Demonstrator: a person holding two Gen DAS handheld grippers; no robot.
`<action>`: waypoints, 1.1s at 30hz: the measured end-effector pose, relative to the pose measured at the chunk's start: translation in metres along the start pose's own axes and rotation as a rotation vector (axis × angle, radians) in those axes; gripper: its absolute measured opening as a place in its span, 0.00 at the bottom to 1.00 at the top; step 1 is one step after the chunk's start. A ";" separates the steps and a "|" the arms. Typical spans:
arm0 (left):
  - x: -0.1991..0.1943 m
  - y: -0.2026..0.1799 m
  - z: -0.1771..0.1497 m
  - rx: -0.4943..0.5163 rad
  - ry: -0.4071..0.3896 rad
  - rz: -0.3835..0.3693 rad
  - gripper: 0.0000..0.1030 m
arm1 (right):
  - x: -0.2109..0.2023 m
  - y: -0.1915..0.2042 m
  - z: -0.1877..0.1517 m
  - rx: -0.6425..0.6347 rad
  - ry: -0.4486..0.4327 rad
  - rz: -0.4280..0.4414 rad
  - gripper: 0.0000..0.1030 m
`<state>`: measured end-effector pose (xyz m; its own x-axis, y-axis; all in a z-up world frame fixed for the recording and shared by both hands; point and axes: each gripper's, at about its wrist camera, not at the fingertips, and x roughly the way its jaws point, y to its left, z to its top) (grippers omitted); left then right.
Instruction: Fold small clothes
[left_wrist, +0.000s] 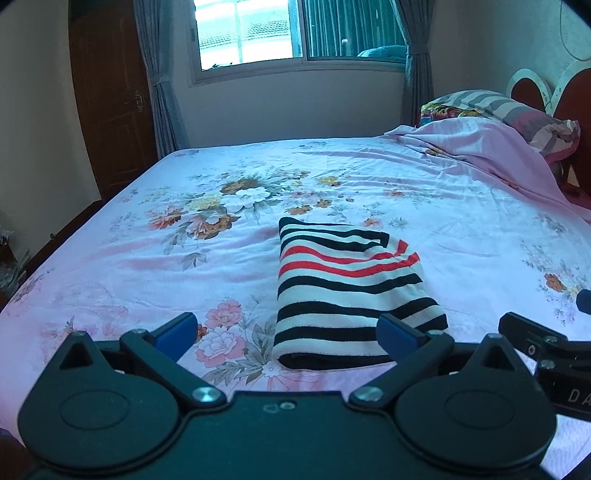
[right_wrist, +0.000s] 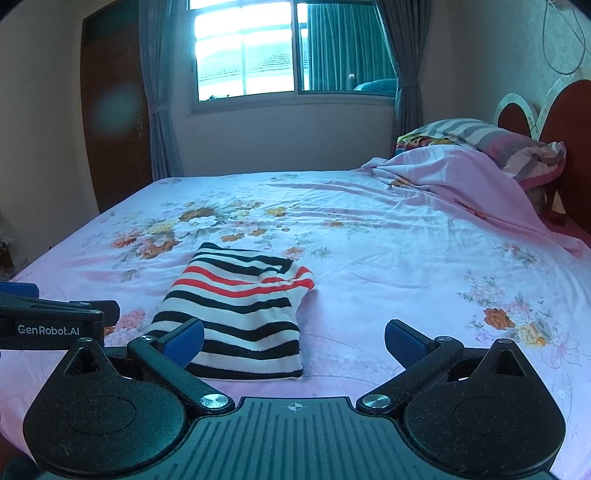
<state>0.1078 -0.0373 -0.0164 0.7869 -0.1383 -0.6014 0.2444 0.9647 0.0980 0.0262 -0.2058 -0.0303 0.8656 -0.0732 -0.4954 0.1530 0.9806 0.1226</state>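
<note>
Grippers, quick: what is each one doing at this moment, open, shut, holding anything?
Left gripper: open, holding nothing, near the folded striped garment.
Right gripper: open, holding nothing.
</note>
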 end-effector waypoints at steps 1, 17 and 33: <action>-0.001 0.000 0.000 -0.001 -0.002 0.003 0.98 | -0.001 0.001 0.000 -0.001 -0.001 0.008 1.00; -0.026 -0.004 -0.006 -0.001 -0.027 0.004 0.98 | -0.030 0.005 -0.002 -0.020 -0.042 0.036 1.00; -0.030 -0.010 -0.005 -0.003 -0.018 -0.009 0.98 | -0.037 0.003 0.001 -0.020 -0.055 0.027 1.00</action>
<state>0.0791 -0.0420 -0.0031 0.7946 -0.1506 -0.5882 0.2495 0.9642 0.0902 -0.0051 -0.2002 -0.0104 0.8942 -0.0555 -0.4442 0.1197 0.9858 0.1177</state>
